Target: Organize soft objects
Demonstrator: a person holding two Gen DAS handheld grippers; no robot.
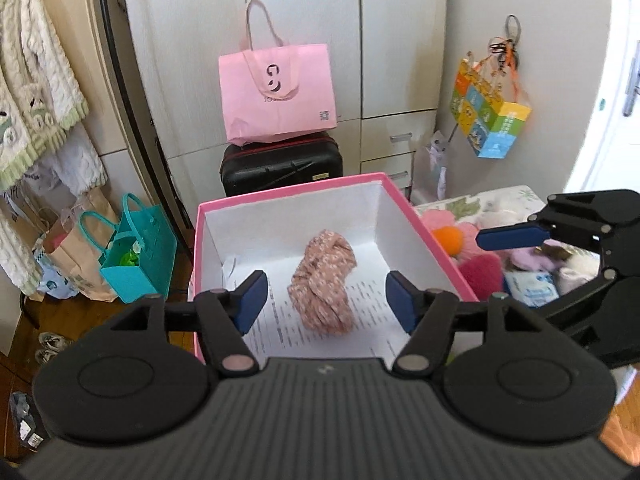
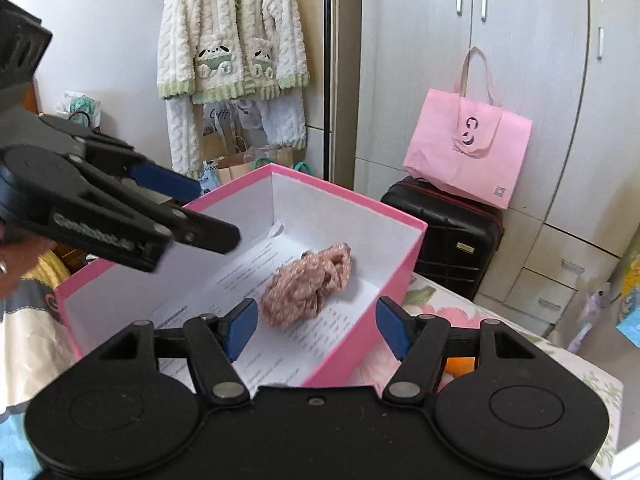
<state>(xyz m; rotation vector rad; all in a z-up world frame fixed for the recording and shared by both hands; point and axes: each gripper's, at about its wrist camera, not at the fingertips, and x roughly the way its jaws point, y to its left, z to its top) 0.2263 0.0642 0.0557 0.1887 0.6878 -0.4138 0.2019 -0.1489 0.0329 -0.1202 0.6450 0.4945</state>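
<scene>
Both grippers hover above the pink box [image 1: 424, 236], angled downward: left gripper [image 1: 326, 300] and right gripper [image 2: 312, 330] each gape apart, empty, pads touching nothing.

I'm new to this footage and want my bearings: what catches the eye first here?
The open pink box with white walls fills the middle, and a bundle of pink floral cloth lies alone on the printed paper lining its floor. Both the left gripper and right gripper hover above it, jaws open and empty. Behind, a pink tote bag sits on a black suitcase.
</scene>
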